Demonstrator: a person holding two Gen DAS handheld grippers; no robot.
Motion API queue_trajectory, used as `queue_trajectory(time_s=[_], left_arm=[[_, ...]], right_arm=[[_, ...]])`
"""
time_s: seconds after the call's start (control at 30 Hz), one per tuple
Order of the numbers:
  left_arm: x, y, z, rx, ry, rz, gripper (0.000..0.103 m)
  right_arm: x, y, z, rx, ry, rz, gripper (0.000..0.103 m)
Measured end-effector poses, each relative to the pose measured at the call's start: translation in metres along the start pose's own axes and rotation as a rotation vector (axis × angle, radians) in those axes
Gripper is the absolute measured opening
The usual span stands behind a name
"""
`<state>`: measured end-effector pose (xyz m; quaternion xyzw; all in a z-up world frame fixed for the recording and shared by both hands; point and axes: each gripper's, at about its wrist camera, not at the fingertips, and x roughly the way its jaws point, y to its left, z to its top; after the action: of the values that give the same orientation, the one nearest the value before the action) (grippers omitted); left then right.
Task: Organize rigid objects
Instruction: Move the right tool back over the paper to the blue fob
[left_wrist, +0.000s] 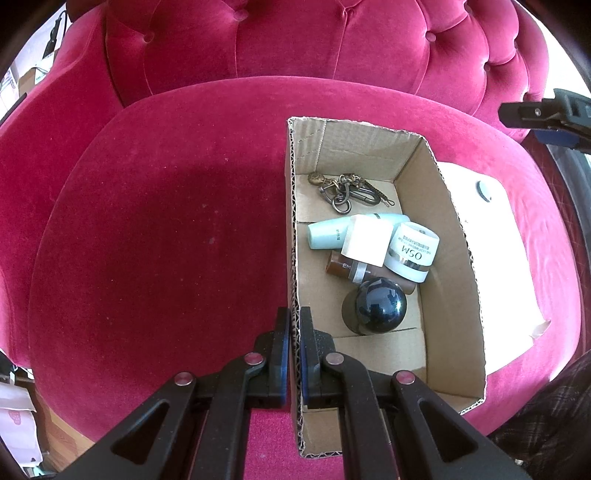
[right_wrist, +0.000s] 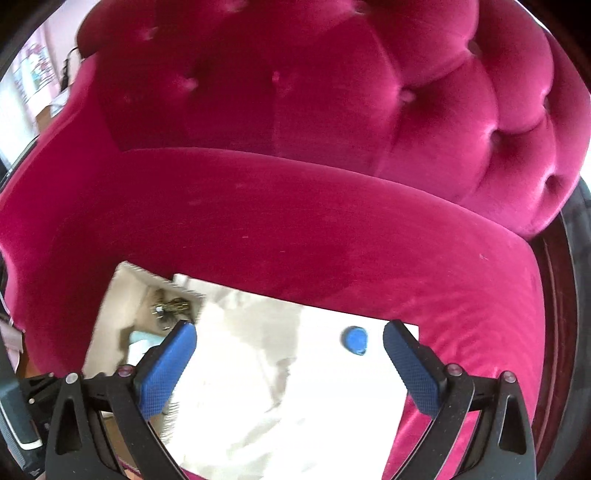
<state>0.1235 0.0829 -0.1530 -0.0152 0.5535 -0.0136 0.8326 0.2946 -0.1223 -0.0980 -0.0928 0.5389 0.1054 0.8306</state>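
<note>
Seat: a crimson velvet armchair (left_wrist: 166, 221) with a tufted back (left_wrist: 332, 40); a cardboard box (left_wrist: 458, 236) is set on the right part of the cushion, open at the top.

Left gripper (left_wrist: 294, 354): closed on the near left wall of the box, one blue pad outside and one inside, the corrugated edge being pinched between them.

Contents of the box, far end to near end: a bunch of metal key rings and clips (left_wrist: 345, 190); a pale green tube (left_wrist: 328, 234), lying on its side; a white square card (left_wrist: 367, 240) laid over the tube; a white jar marked OSM (left_wrist: 412, 254), tipped on its side and touching the card; a brown bottle (left_wrist: 341, 266), lying partly beneath the card and jar; a glossy black ball-topped item (left_wrist: 373, 306), nearest the clamped wall.

White sheet (left_wrist: 491, 266): spread on the cushion just beside the right wall of the box, strongly overexposed; a small blue object (right_wrist: 354, 339) is seen lying on it.

Right gripper (right_wrist: 290, 354): jaws spread wide, nothing between the pads; held above the sheet, the blue object being seen between the fingers; the view is blurred.
</note>
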Motion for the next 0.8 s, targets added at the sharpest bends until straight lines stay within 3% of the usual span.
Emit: queue_trajectory(time_s=[0.4, 0.8], left_arm=[[0.000, 0.001, 0.001, 0.002, 0.000, 0.004, 0.004], [0.000, -0.001, 0.000, 0.003, 0.004, 0.002, 0.004]], right_arm=[[0.031, -0.045, -0.012, 0.080, 0.027, -0.057, 0.103], [0.063, -0.065, -0.027, 0.106, 0.042, -0.072, 0.103]])
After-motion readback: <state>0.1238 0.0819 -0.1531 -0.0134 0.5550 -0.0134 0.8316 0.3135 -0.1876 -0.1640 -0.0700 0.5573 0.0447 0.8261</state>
